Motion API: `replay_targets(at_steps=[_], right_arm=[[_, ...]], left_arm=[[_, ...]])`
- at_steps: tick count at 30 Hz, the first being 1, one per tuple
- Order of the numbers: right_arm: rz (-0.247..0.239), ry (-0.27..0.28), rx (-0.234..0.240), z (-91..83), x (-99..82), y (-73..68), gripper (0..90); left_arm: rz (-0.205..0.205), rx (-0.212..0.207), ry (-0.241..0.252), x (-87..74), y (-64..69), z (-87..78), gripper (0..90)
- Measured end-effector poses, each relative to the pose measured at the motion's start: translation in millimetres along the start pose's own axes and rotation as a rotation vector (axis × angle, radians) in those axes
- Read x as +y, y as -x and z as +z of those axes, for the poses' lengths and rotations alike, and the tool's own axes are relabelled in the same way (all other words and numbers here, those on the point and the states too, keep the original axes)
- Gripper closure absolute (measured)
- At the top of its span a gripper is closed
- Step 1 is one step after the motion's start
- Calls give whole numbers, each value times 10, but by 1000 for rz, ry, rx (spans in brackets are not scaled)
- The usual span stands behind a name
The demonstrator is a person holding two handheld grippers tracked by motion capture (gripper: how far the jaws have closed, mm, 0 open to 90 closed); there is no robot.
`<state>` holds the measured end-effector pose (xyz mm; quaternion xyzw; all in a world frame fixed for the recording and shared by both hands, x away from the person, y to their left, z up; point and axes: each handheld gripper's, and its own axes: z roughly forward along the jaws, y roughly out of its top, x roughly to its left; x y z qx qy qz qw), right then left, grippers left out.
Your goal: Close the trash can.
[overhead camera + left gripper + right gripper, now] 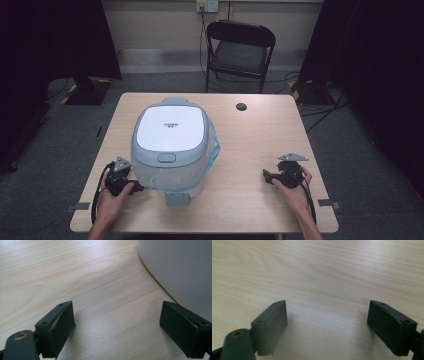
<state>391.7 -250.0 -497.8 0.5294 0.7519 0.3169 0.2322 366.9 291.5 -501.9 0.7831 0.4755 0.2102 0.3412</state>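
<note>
Rice cooker (172, 145) sits lid-down at centre-left of the surface (250, 150). Left gripper (139, 188) just beside its base, right gripper (265, 175) well apart; both spread wide, holding nothing. Judgement: approach the front latch squarely, steady the body first.

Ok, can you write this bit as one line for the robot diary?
left gripper: open, beside cooker | right gripper: open, over bare table | cooker lid: shut | nothing held

White-lidded pale grey rice cooker (172, 145), black tongs (117, 325), light woodgrain table (255, 150)
</note>
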Motion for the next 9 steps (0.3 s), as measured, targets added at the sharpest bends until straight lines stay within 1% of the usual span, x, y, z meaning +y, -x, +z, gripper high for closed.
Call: replay_targets(at_steps=[2, 9], right_arm=[[4, 18, -4, -3, -27, -6, 145], [5, 20, -8, -3, -28, -11, 145]], left_arm=[[0, 0, 0, 0, 1, 0, 120], [0, 0, 0, 0, 0, 0, 120]])
